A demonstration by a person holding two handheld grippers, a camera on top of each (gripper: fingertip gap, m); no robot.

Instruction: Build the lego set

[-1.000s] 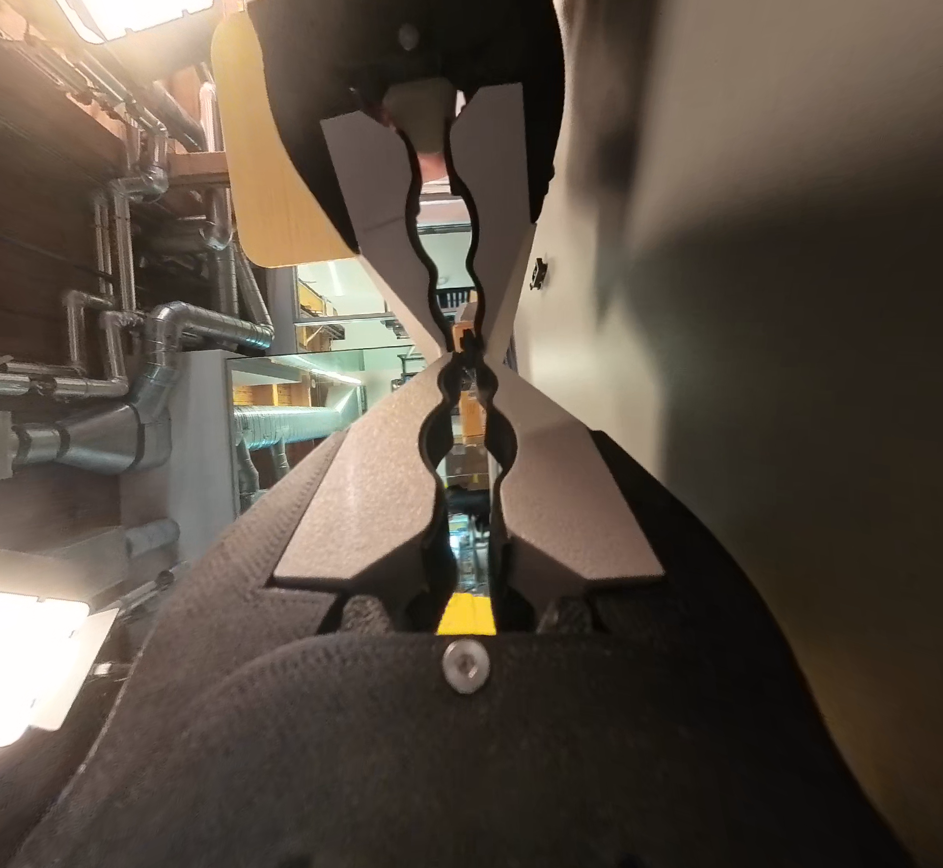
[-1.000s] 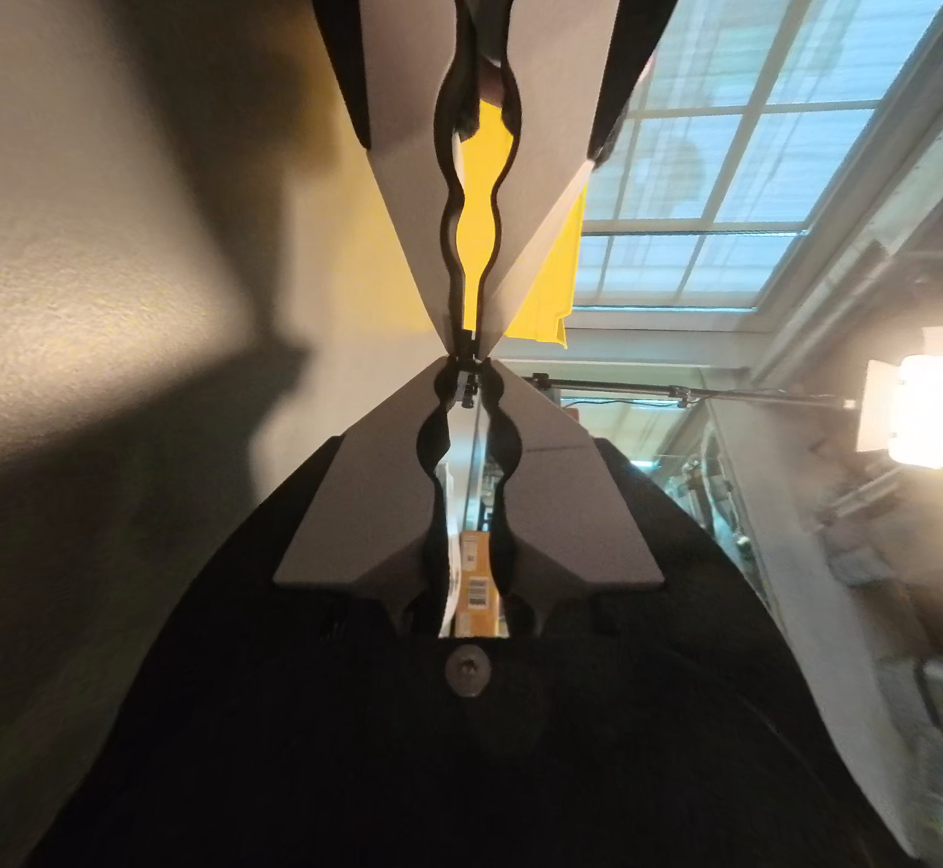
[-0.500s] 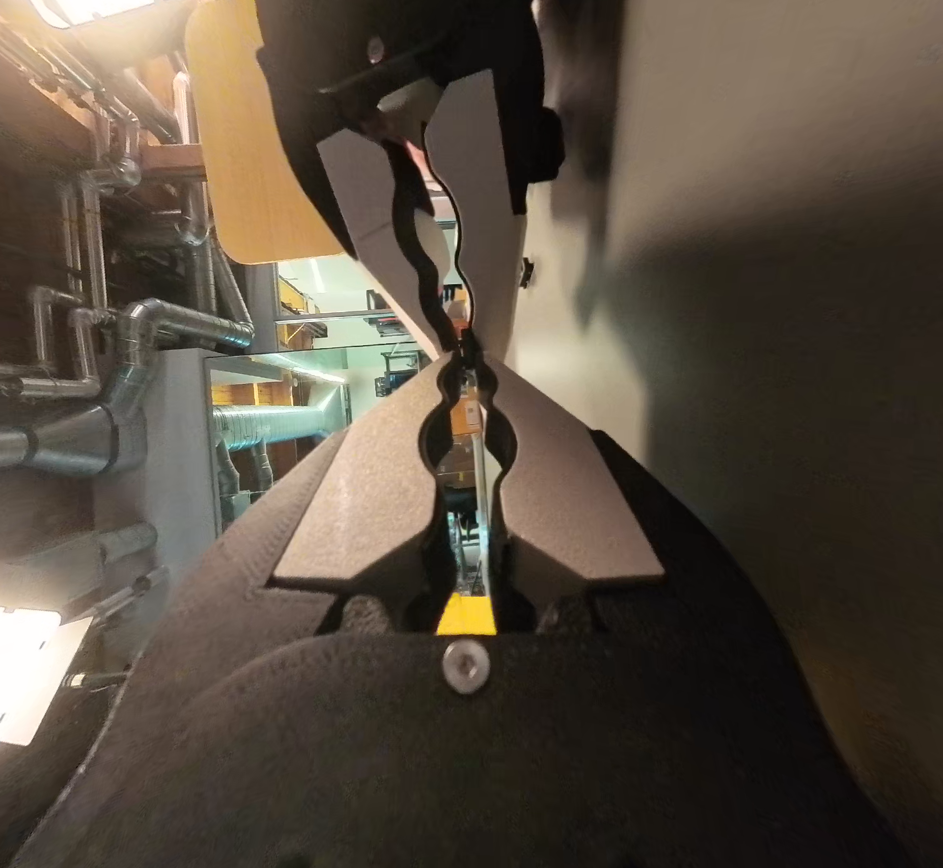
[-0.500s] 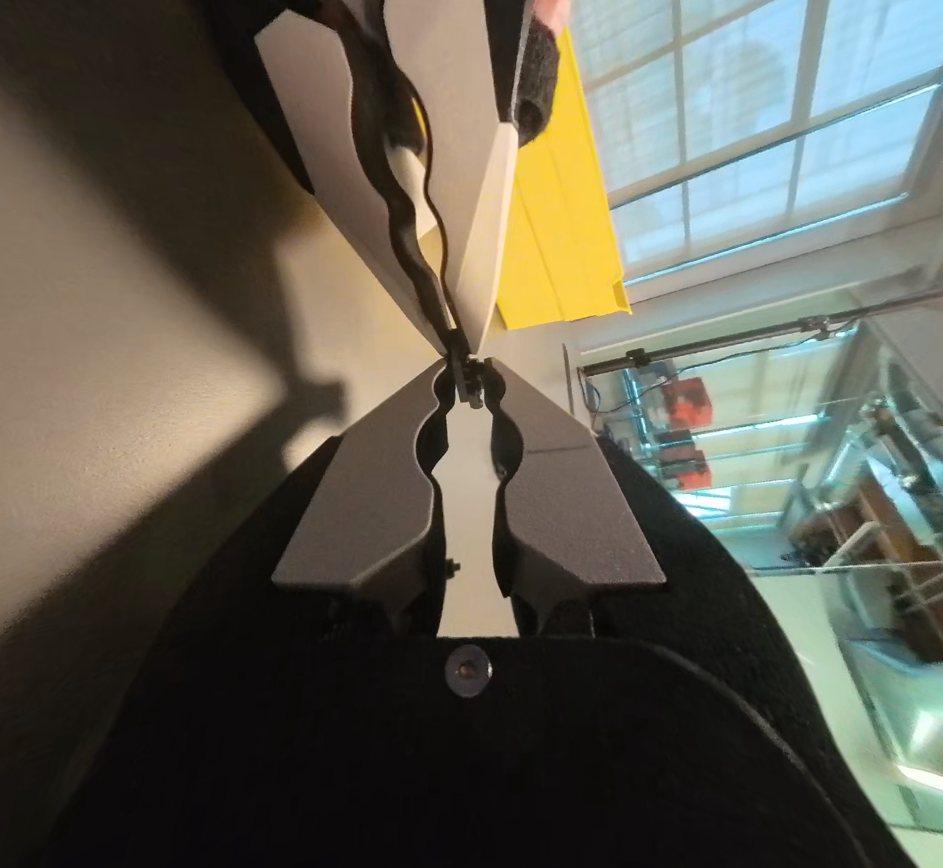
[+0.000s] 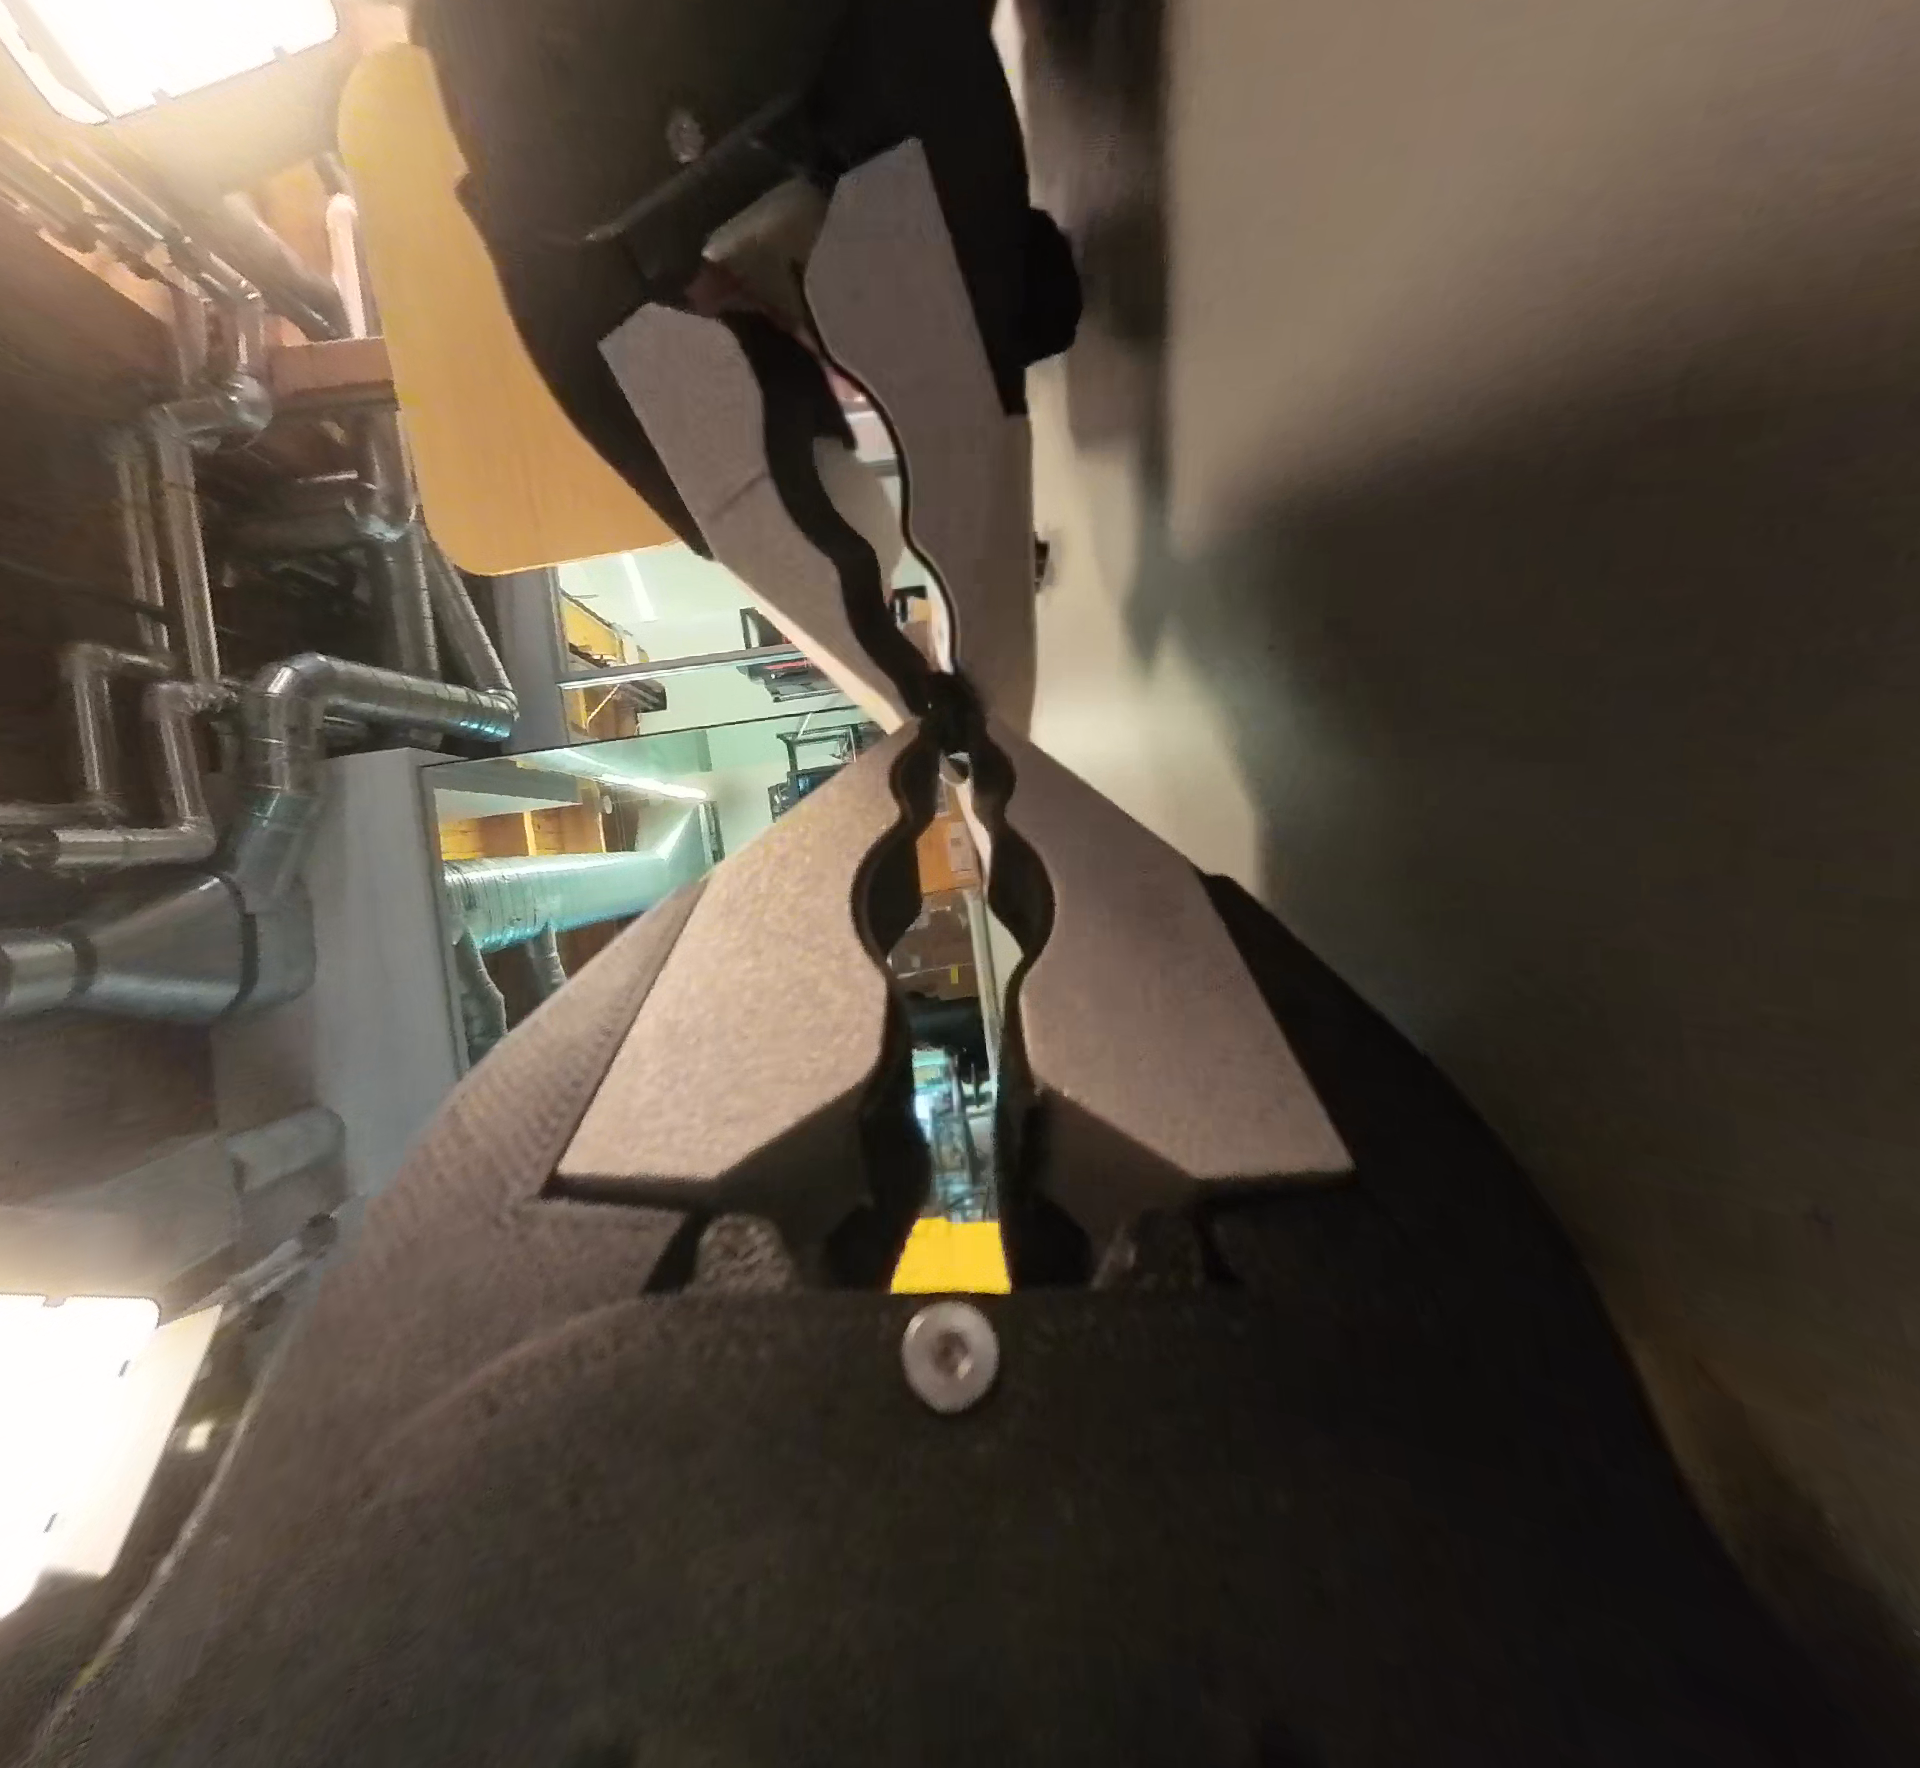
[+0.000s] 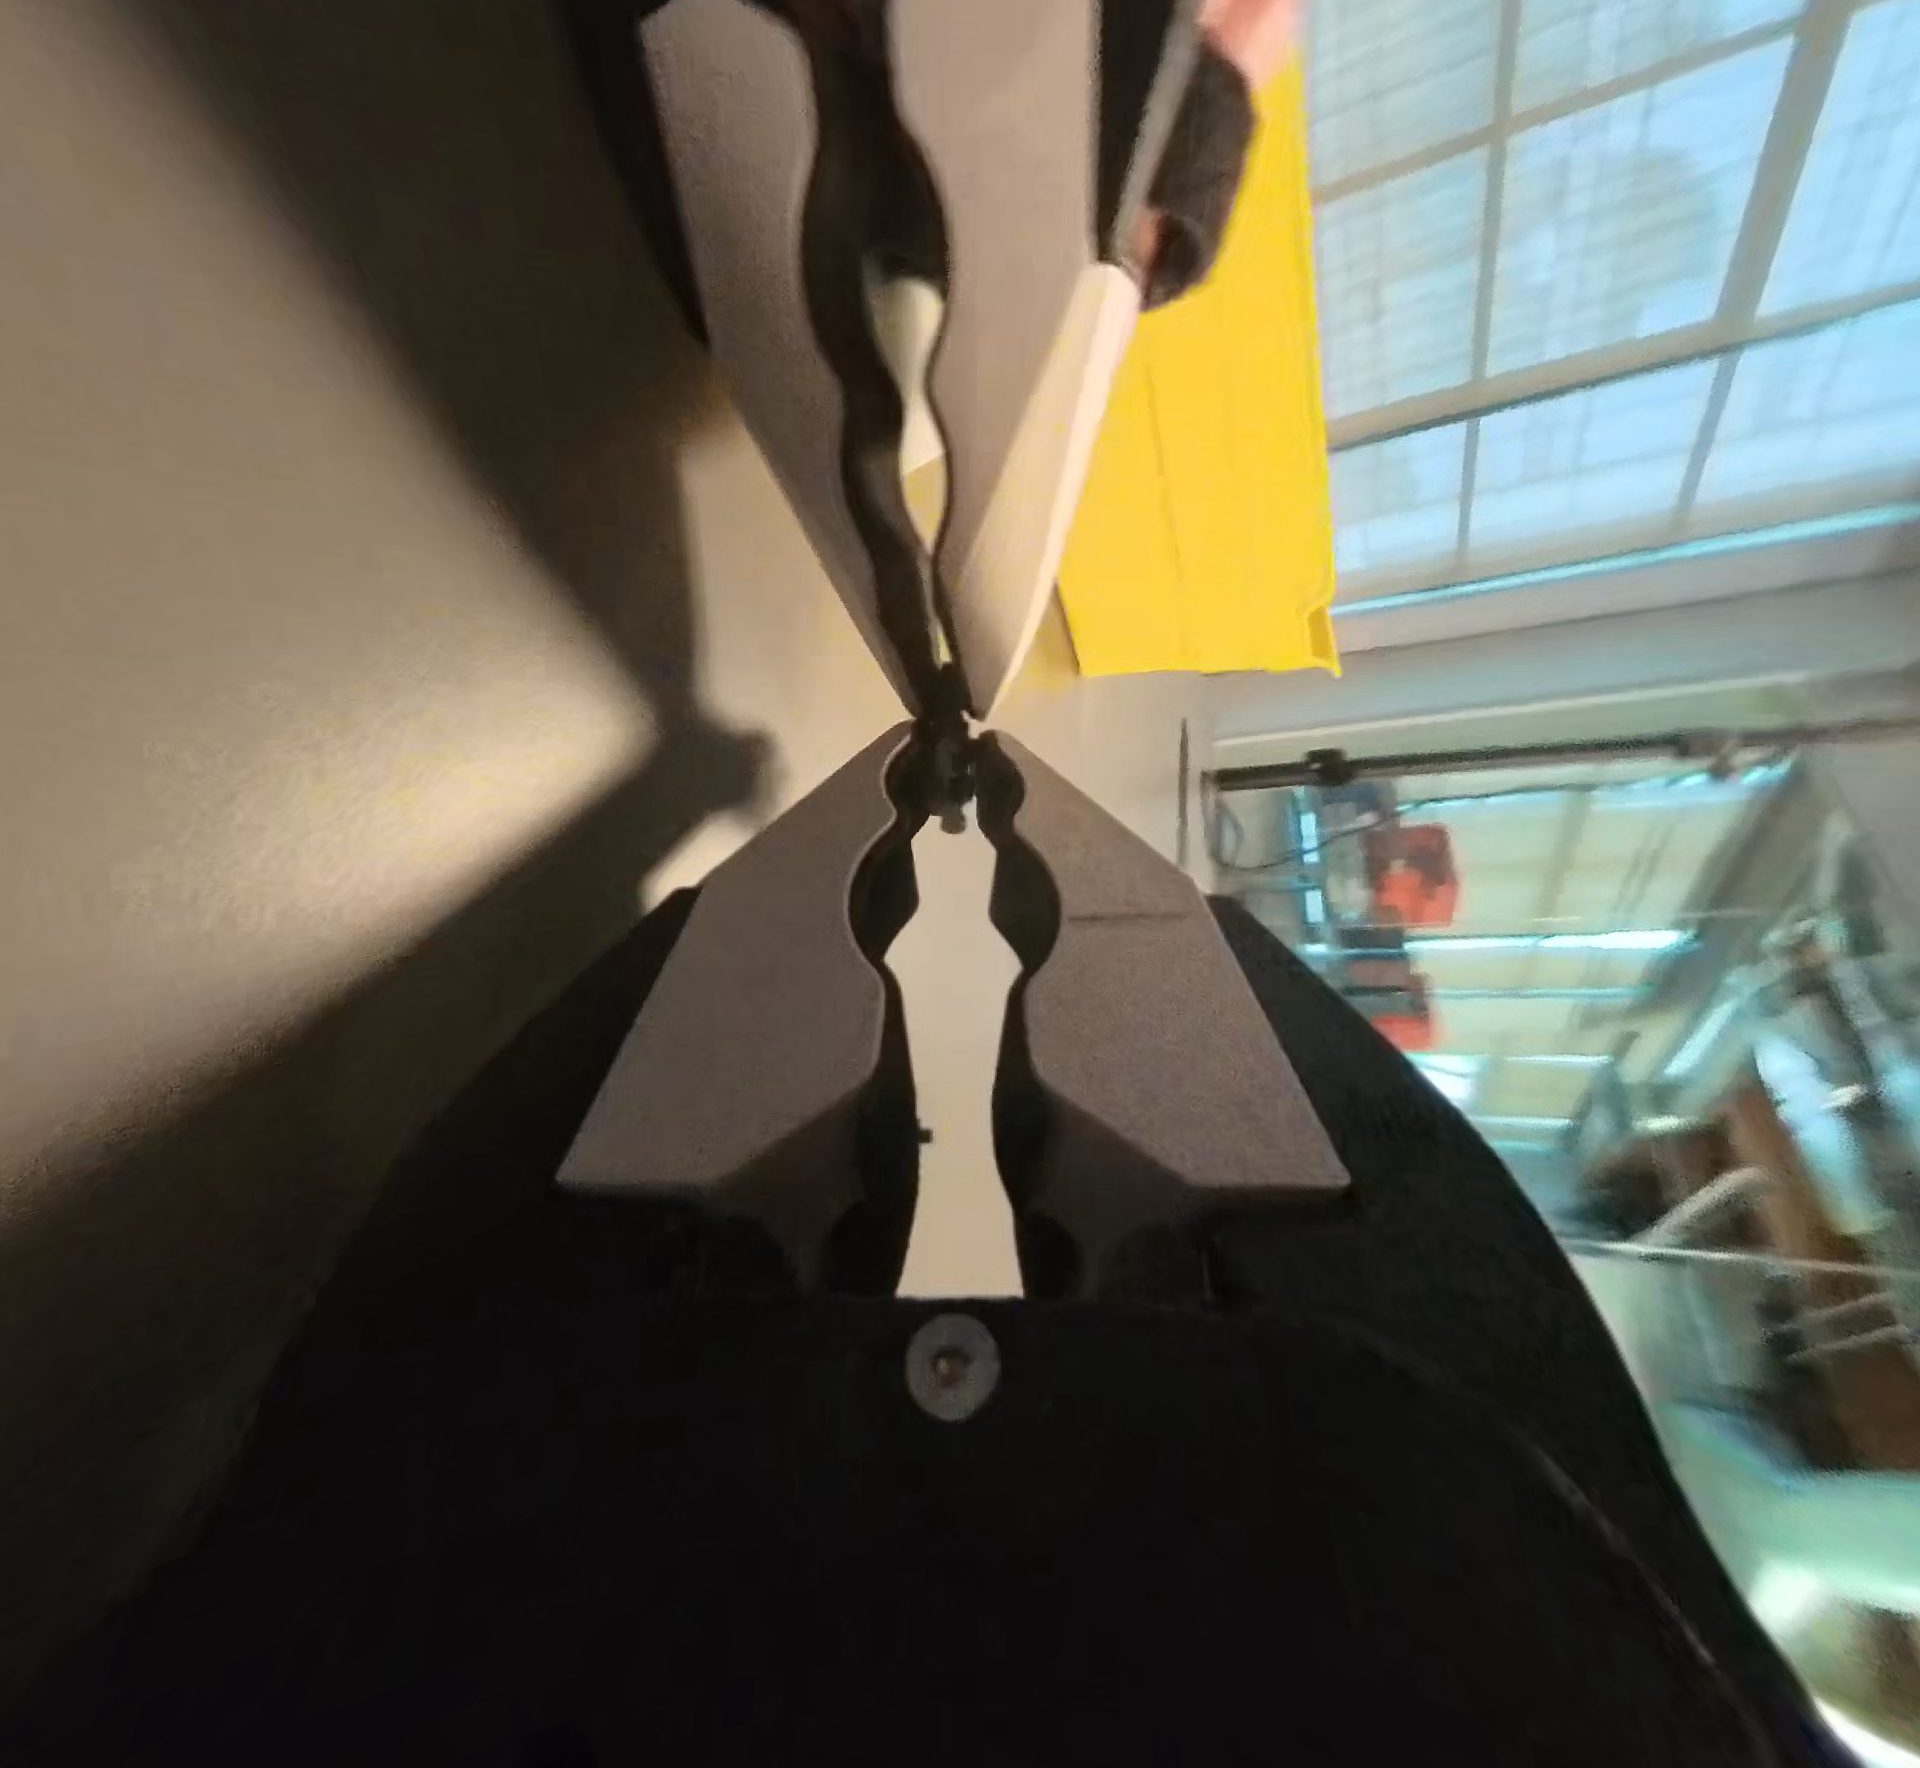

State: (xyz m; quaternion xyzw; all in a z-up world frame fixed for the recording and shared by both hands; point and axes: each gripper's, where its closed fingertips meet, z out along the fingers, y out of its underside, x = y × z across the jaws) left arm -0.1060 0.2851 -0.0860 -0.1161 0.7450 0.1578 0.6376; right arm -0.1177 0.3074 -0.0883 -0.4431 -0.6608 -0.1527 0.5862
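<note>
Since a second ago I've tilted my right gripper (image 6: pixel 948 762) against my left gripper (image 5: pixel 951 731), both clamped tip-to-tip on the small dark lego piece (image 6: pixel 943 768), probably seating it.

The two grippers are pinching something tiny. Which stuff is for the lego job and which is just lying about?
For the job:
- left gripper
- right gripper
- small dark piece, pinched between both tips

Just lying about:
- yellow bin
- metal pipes
- windows
- wooden chair back
</note>
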